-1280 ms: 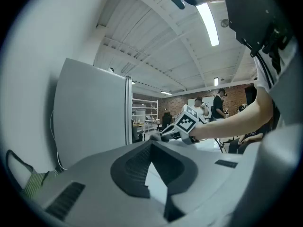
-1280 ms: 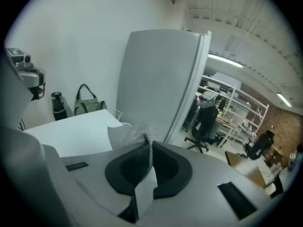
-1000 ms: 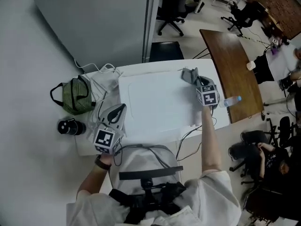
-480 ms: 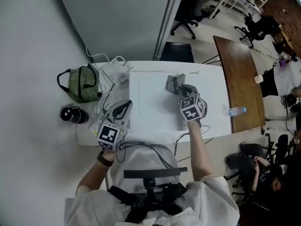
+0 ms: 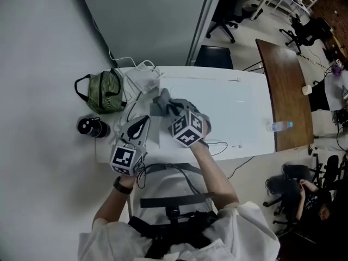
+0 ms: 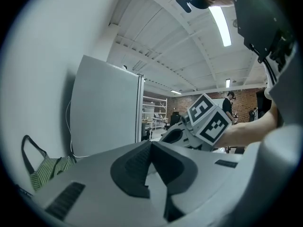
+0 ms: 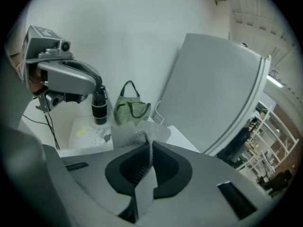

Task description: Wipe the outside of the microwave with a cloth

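Right gripper (image 5: 166, 107): forearm angled leftward across the body, fingers clamped on grey cloth (image 5: 157, 100) at microwave (image 5: 228, 110) top's left edge. Left gripper (image 5: 141, 123): fingers closed together, empty, just beside that edge.

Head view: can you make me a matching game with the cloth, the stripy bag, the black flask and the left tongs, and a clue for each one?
Things:
1. cloth
2. stripy bag
3. black flask
4. left tongs

Clues:
A. green
B. closed, with nothing in them
C. pinched in the right tongs
D. standing upright next to the bag

Pairs: 1-C, 2-A, 3-D, 4-B
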`<state>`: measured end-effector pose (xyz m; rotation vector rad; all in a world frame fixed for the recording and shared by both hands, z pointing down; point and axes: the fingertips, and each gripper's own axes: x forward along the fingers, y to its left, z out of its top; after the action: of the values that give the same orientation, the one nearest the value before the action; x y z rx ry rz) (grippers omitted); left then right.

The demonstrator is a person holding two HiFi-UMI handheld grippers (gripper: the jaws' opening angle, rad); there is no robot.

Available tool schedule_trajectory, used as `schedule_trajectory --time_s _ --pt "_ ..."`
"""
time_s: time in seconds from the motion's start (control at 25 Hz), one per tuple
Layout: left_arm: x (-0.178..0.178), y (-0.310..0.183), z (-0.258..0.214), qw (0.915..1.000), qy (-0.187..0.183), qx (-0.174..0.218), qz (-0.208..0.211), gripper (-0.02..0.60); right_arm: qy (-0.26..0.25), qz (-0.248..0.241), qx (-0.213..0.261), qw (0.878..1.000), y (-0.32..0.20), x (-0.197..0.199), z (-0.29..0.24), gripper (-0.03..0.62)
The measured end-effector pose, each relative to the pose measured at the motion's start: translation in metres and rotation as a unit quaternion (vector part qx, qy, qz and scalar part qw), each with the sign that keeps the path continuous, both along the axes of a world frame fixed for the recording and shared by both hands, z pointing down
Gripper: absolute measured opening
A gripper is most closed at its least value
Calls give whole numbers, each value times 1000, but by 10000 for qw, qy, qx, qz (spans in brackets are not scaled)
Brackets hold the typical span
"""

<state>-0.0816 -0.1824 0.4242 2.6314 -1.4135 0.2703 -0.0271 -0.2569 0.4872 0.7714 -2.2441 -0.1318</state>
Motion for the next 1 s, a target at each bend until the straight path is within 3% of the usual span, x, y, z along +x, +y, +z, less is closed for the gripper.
schedule_trajectory --time_s 0.12,0.2,0.28,0.4,0.48,0.52,0.6,0.72,0.88,1.0 --pt "7 0 3 9999 -11 -35 95 26 54 889 79 9960 -14 94 5 20" --pt "19 -1 1 9998 43 -33 192 26 60 1712 30 9852 -18 181 12 20" --pt "33 -2 -2 9995 101 -1 313 26 33 2639 -47 9645 -13 275 19 20" --pt "50 -2 -4 9988 122 25 473 26 -99 3862 -61 9224 10 394 25 20" --pt "58 -1 -4 9985 131 14 534 26 -186 4270 -89 9040 24 435 27 20" --pt "61 -1 -4 9984 139 10 552 26 -212 4324 -89 9014 28 441 27 20" --pt "65 0 -3 9983 153 17 565 26 -216 4191 -73 9076 29 430 27 20" --pt "65 1 -4 9985 173 22 524 26 -87 3588 -69 9333 24 368 19 20" --pt "53 4 -3 9991 203 3 375 26 -48 2437 -62 9698 28 240 12 20" --pt "38 8 -1 9995 249 -20 203 26 -390 1507 -181 9877 54 131 9 20"
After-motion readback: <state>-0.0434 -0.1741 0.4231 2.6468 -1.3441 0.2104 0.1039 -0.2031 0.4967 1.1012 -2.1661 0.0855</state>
